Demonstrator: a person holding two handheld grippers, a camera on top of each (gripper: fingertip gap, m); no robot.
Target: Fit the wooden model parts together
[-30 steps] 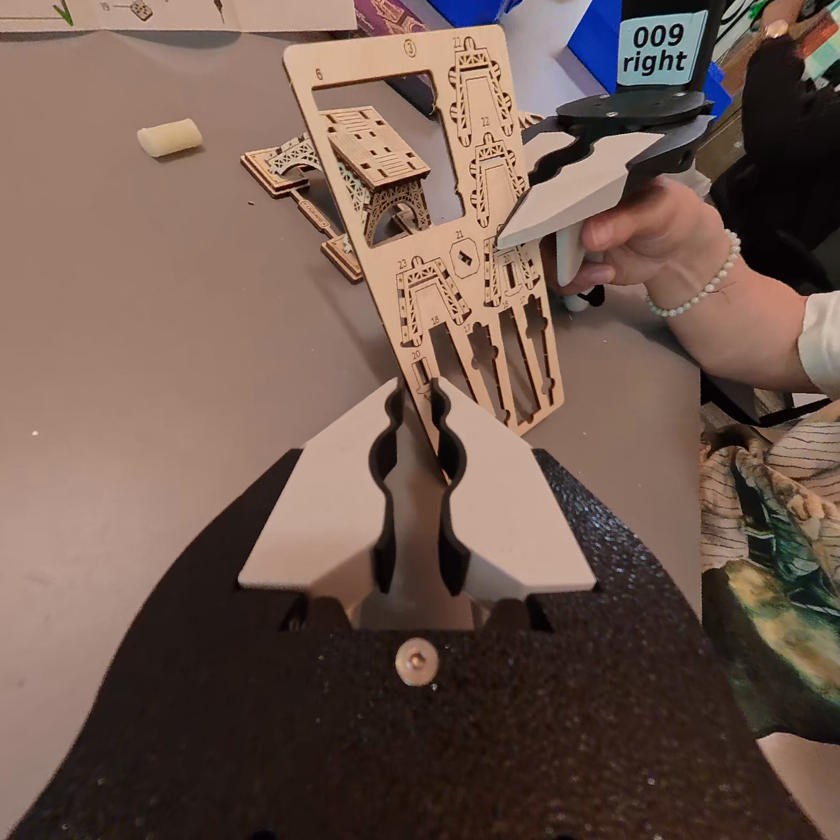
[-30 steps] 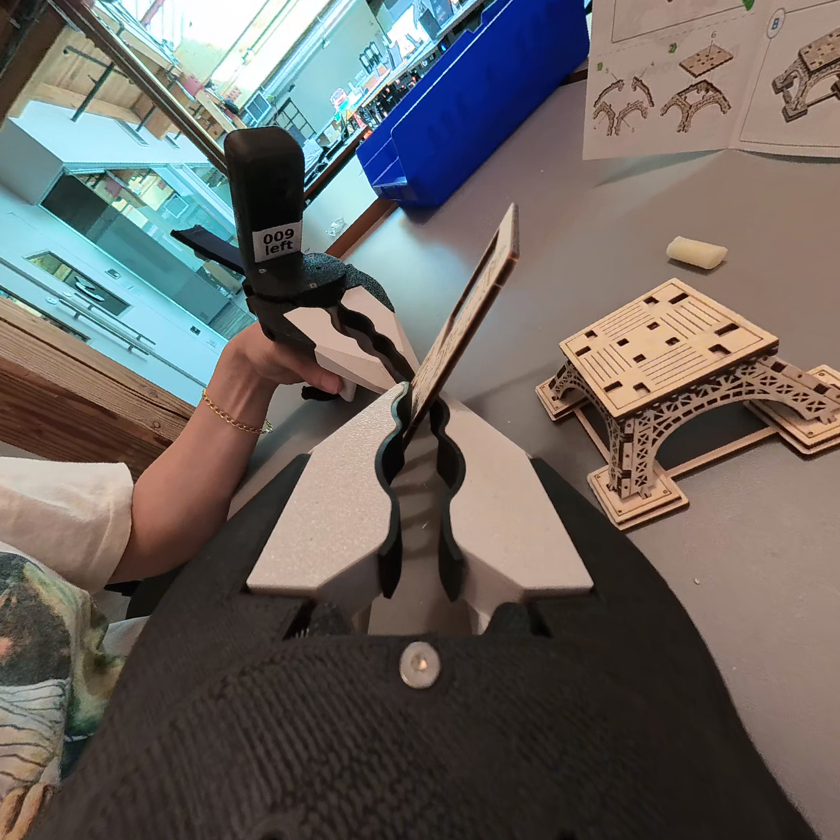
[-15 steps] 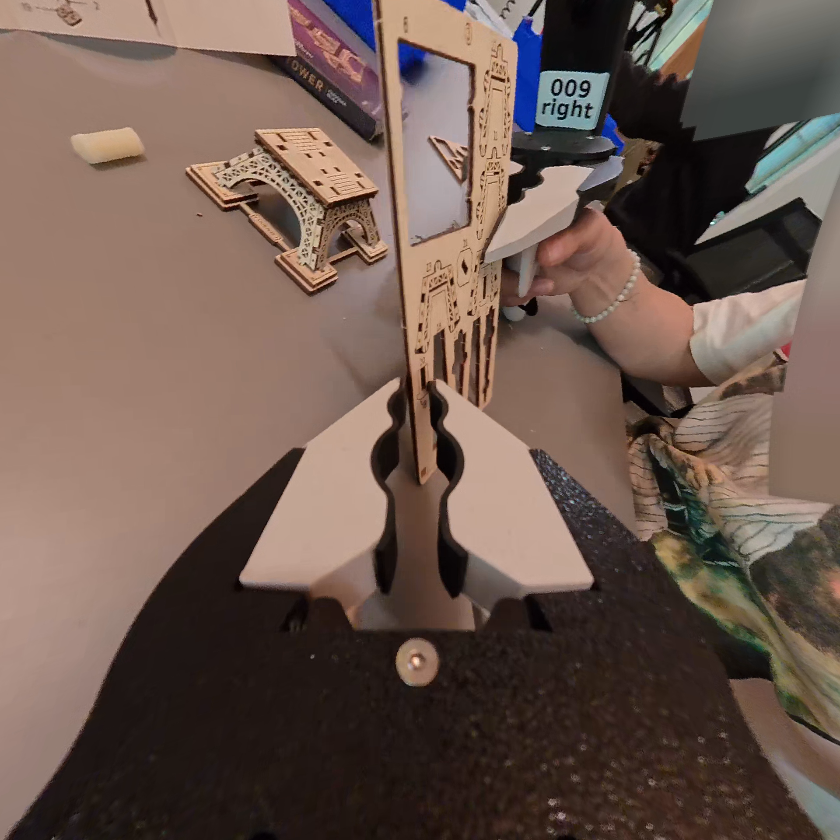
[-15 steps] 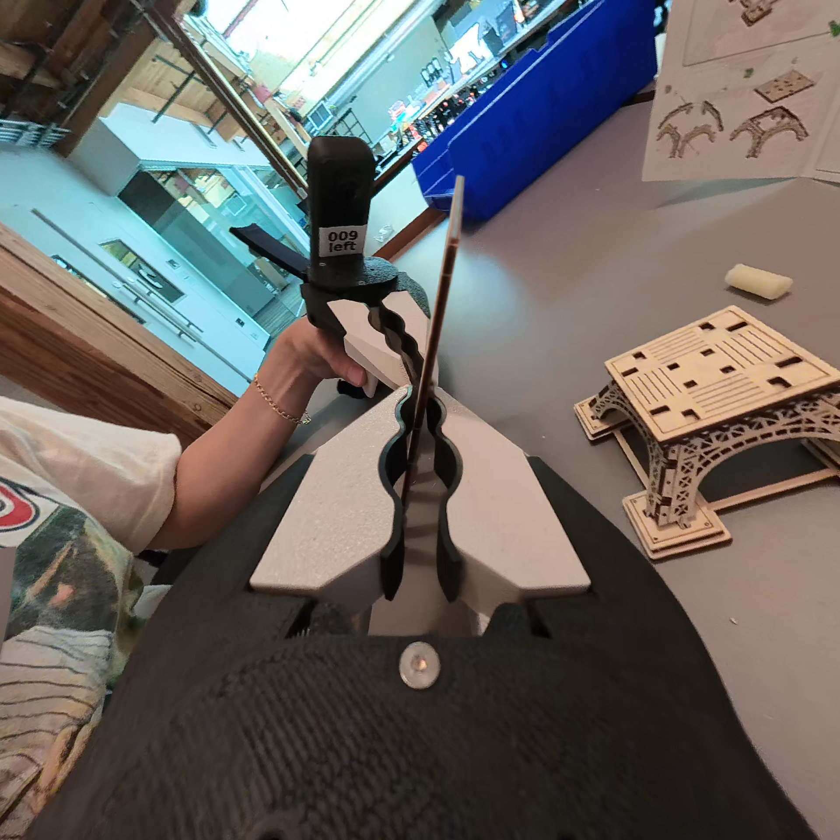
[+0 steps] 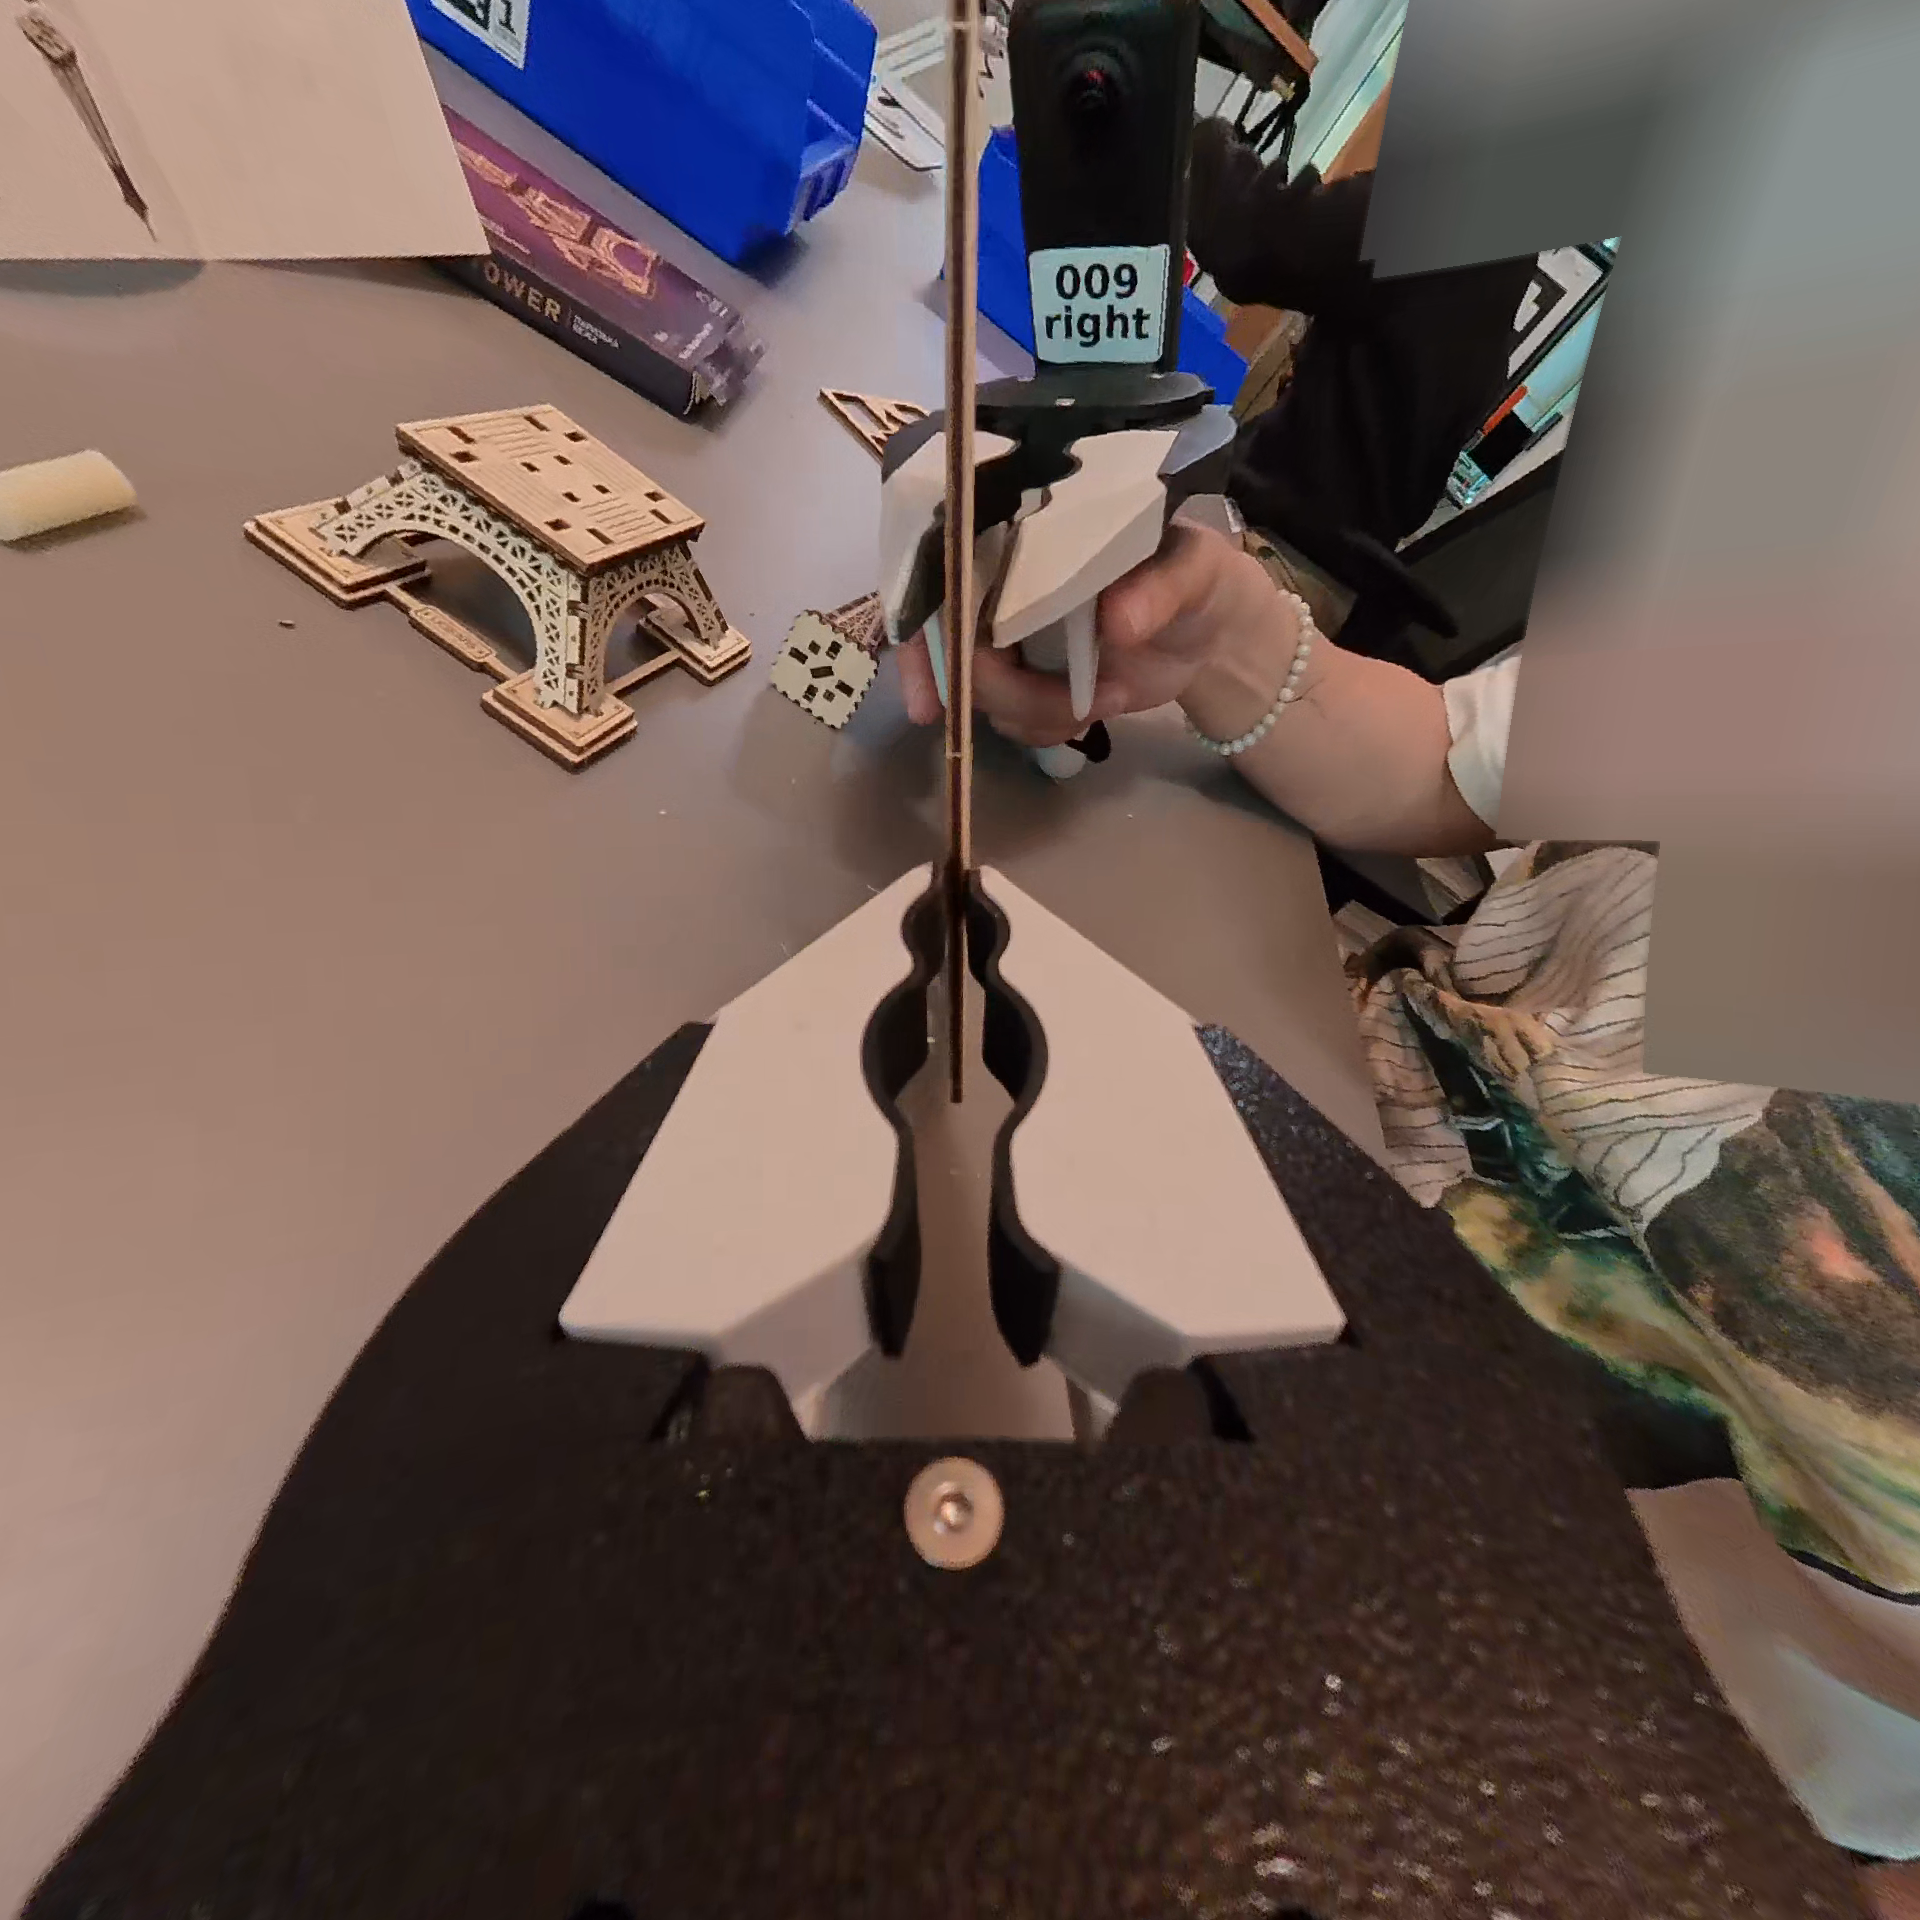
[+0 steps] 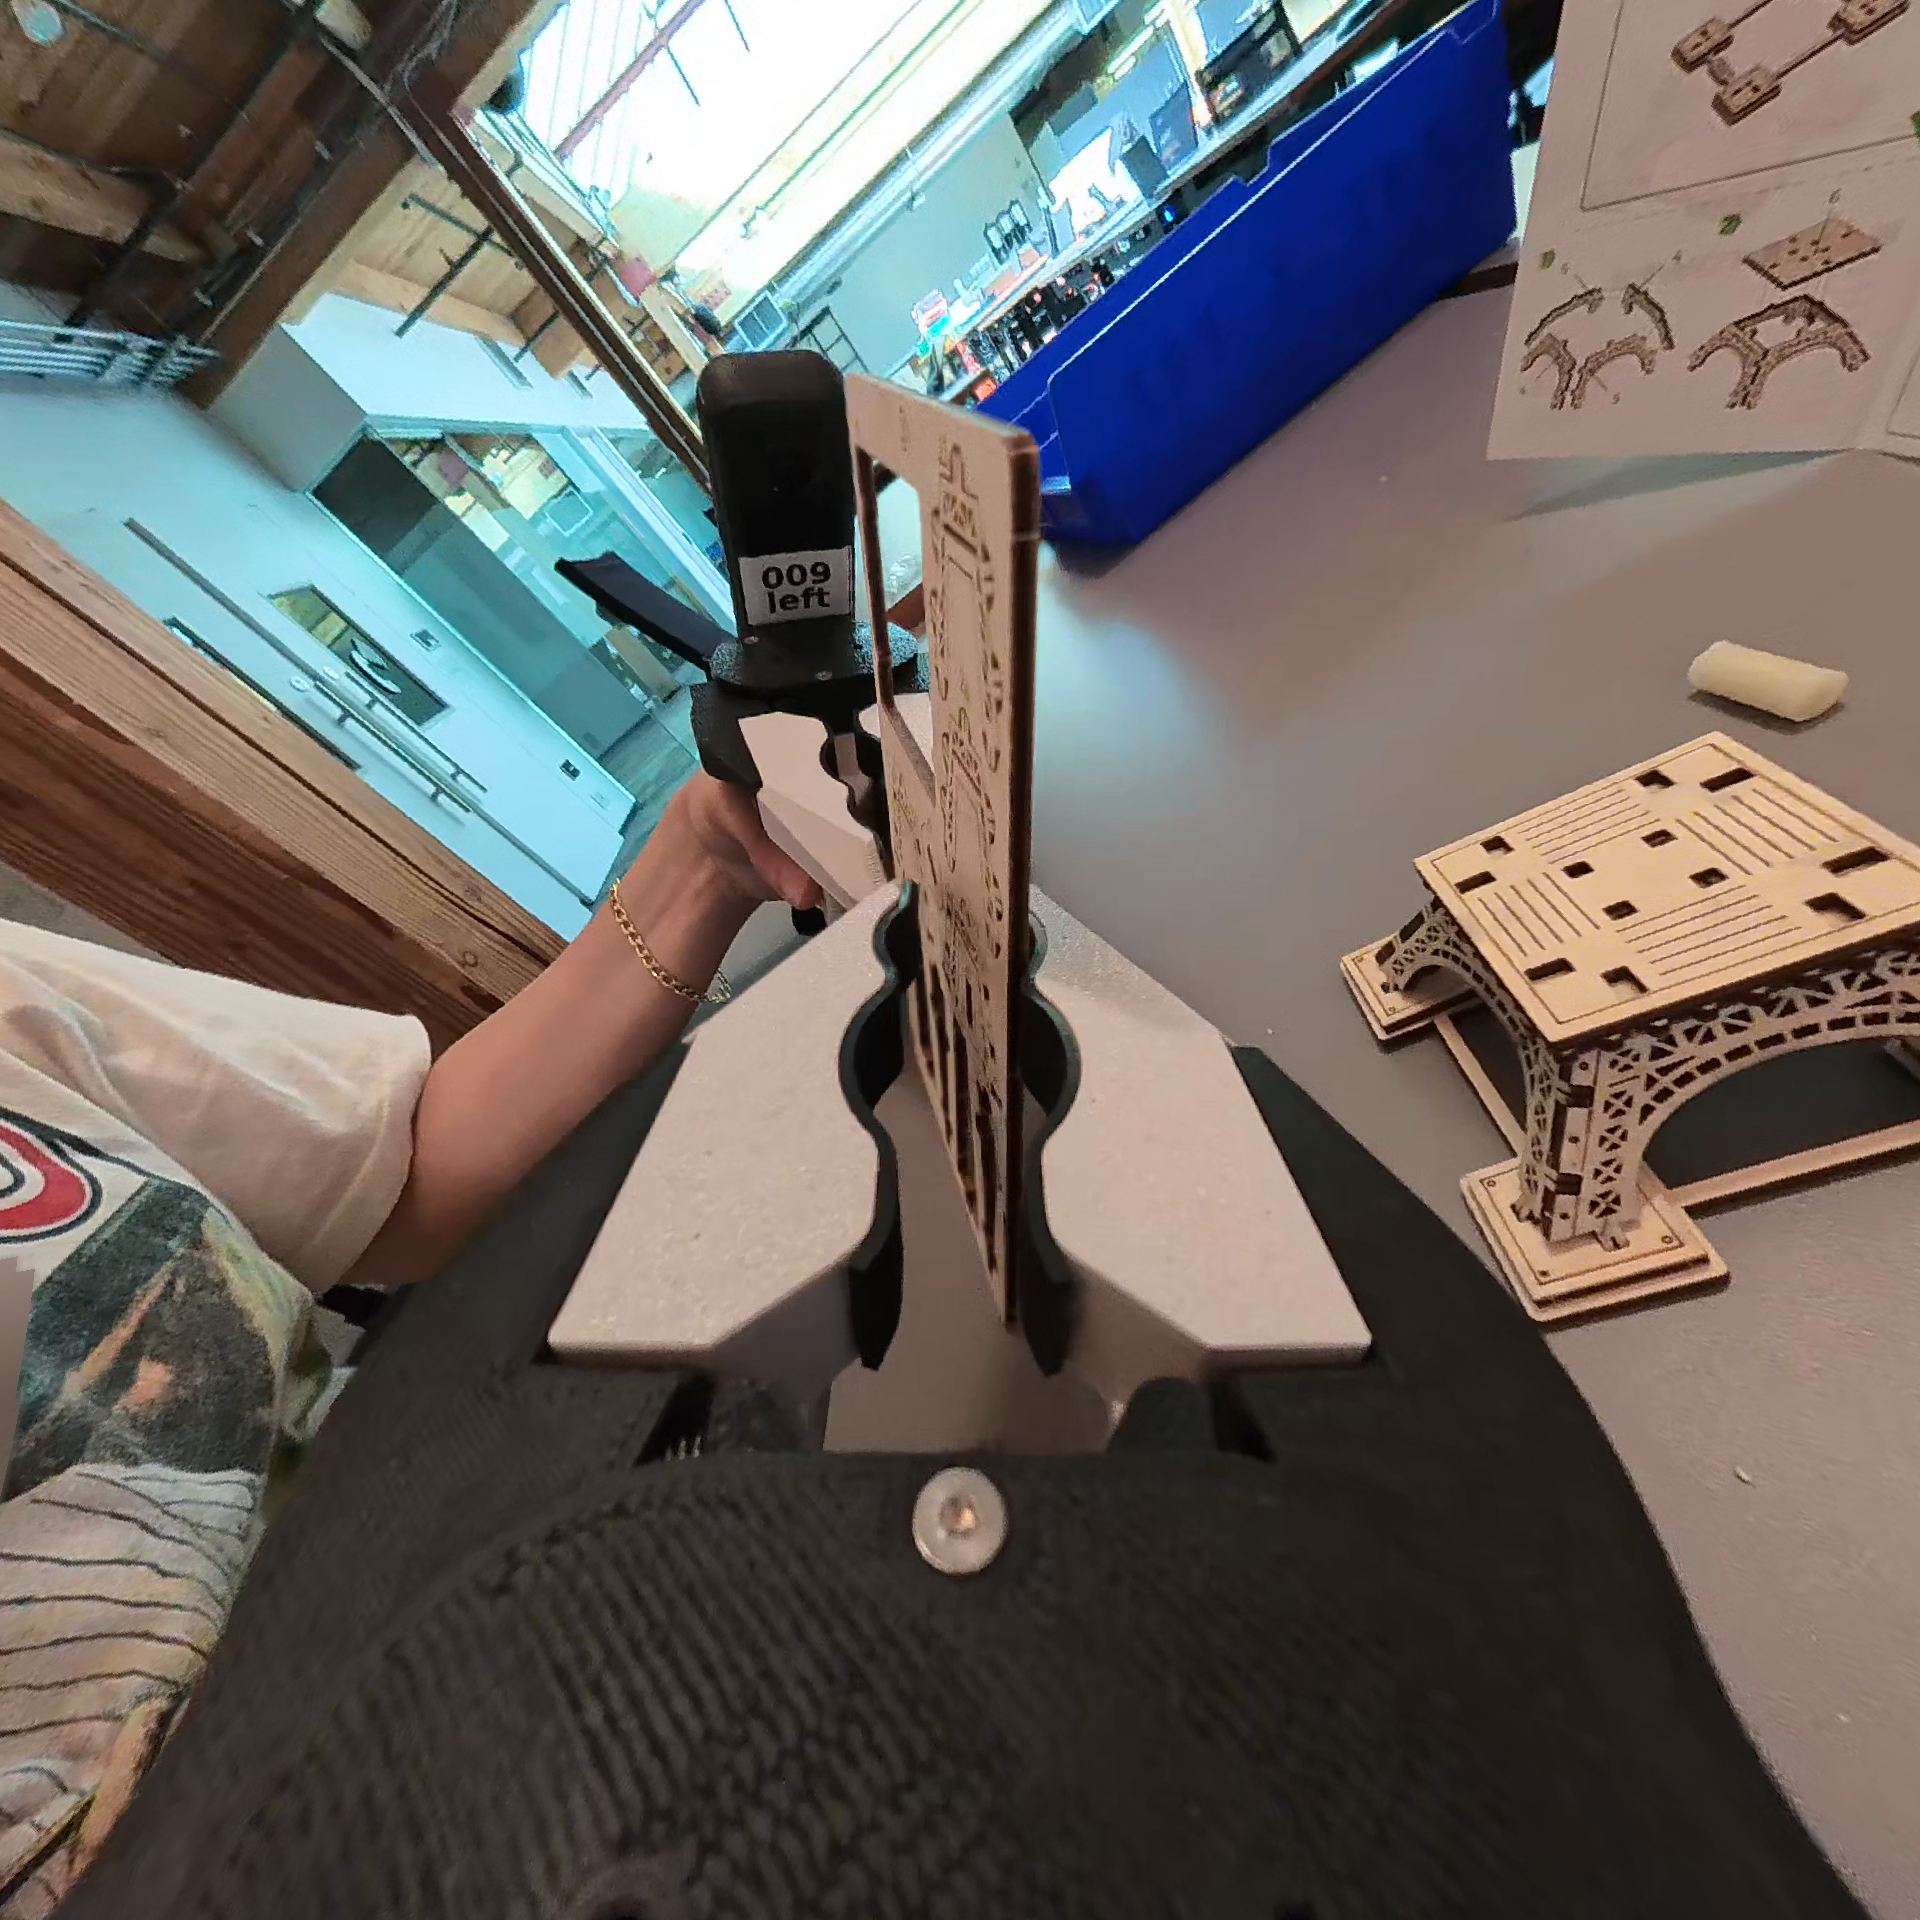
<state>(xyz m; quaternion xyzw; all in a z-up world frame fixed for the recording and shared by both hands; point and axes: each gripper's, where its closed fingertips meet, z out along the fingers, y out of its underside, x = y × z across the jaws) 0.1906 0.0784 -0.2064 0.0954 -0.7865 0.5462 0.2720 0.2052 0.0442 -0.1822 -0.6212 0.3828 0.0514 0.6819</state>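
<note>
L gripper (image 5: 954,883) jaws clamped on wooden parts sheet (image 6: 961,831), upright, edge-on. R gripper (image 6: 961,935) jaws slightly apart around sheet; contact unclear. Tower base (image 5: 520,566) on tabletop (image 5: 312,935).

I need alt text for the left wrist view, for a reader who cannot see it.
The left gripper grips a thin wooden parts sheet edge-on and upright, and the right gripper straddles it farther along. A wooden tower base stands on the grey table behind.
</note>
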